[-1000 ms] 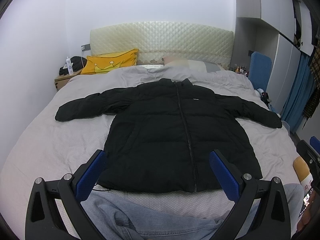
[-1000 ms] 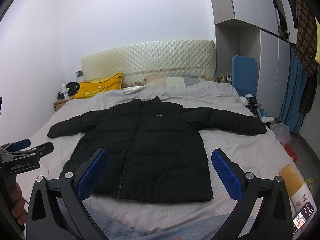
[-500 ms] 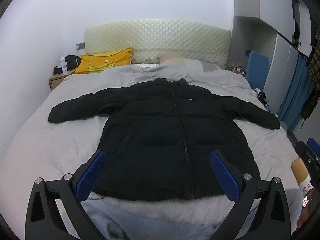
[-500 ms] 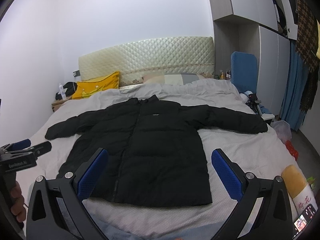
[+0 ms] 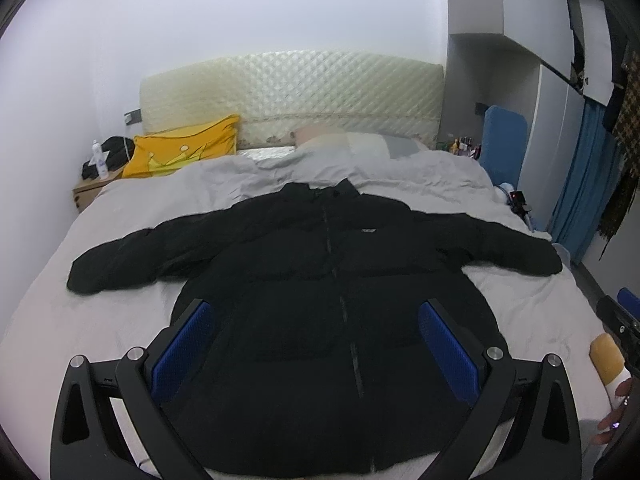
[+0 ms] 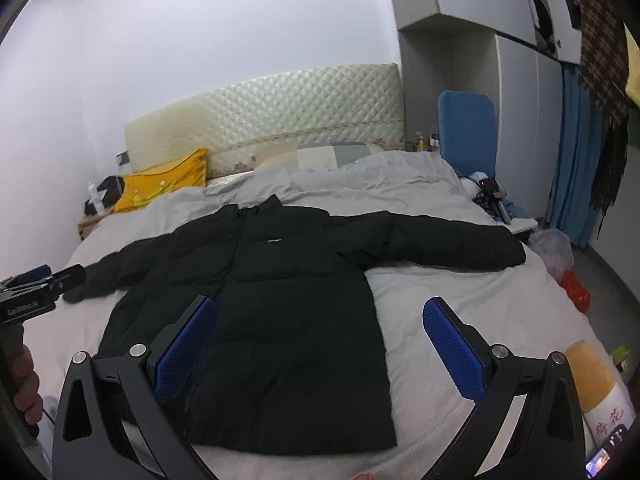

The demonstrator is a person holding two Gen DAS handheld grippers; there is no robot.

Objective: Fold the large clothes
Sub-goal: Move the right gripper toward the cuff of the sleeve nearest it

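A black puffer jacket (image 5: 328,304) lies flat and zipped on the grey bed (image 5: 60,320), both sleeves spread out sideways, collar toward the headboard. It also shows in the right wrist view (image 6: 280,300). My left gripper (image 5: 316,312) is open and empty, held above the jacket's lower body. My right gripper (image 6: 320,312) is open and empty, above the jacket's lower right hem and the bedsheet beside it. The left gripper's tip (image 6: 44,284) shows at the left edge of the right wrist view.
A yellow pillow (image 5: 184,152) and a quilted headboard (image 5: 296,96) are at the far end. A nightstand (image 5: 90,190) with a bottle stands at the far left. A blue chair (image 6: 466,132), curtain and floor clutter are on the right. A yellow-capped bottle (image 6: 600,388) is at near right.
Both grippers have moved forward over the bed toward the jacket; the jeans at the bottom edge have left the views. Both stay open.
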